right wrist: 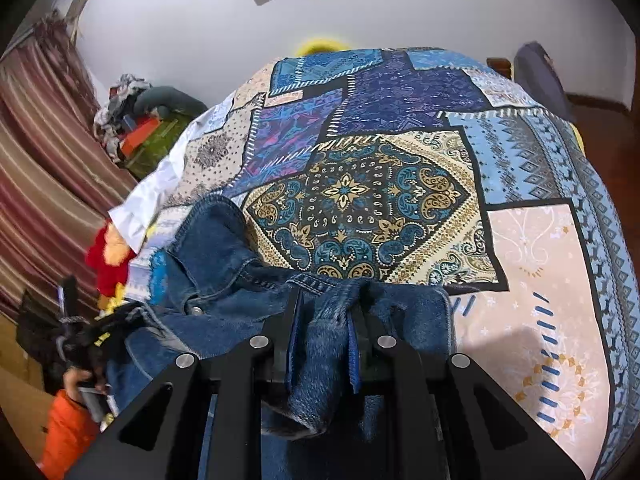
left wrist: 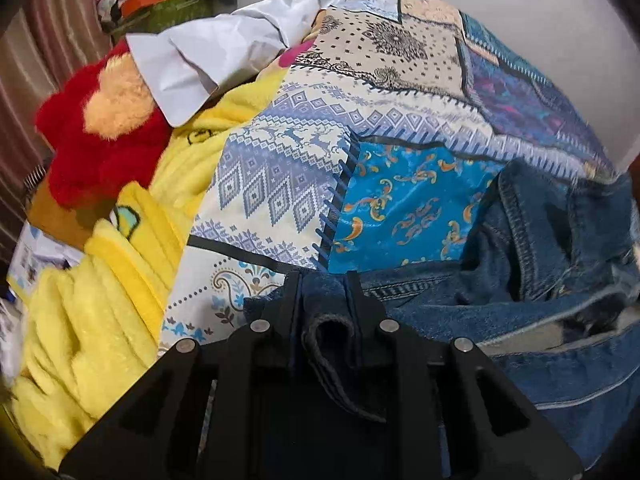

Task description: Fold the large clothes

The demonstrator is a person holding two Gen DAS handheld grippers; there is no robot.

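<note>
A blue denim garment lies bunched on the patchwork bedspread. My left gripper is shut on a dark fold of the denim, which hangs between its fingers. In the right wrist view the denim spreads left over the bedspread. My right gripper is shut on another edge of the denim garment, with cloth draped down between the fingers. The left gripper shows at the left edge of the right wrist view, held in a hand with an orange sleeve.
A yellow fleece blanket, a red plush toy and a white pillow lie at the bed's left side. A striped curtain hangs on the left. A clothes pile sits by the wall. A dark chair stands far right.
</note>
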